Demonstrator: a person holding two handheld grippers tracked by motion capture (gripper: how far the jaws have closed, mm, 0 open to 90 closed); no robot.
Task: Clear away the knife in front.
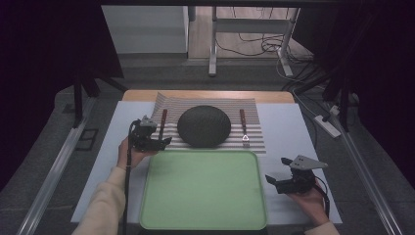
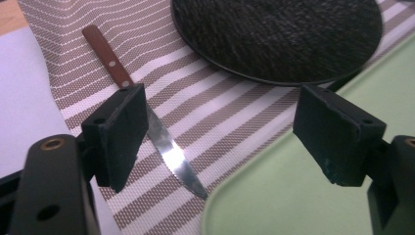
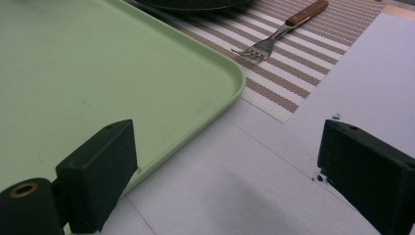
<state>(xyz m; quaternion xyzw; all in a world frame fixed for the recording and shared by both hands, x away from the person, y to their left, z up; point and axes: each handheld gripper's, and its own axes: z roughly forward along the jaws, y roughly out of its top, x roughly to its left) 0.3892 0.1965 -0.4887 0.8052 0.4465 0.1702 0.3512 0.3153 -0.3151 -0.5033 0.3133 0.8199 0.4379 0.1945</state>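
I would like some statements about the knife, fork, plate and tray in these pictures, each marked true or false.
1. The knife lies on the striped placemat, to the left of the dark plate. True.
2. The left gripper is shut on the knife. False: its jaws are open, with the knife blade showing between them.
3. The fork lies on the green tray. False: it lies on the placemat, to the right of the plate.
4. The right gripper is open, beside the tray's right edge. True.
5. The fork has a wooden handle. True.
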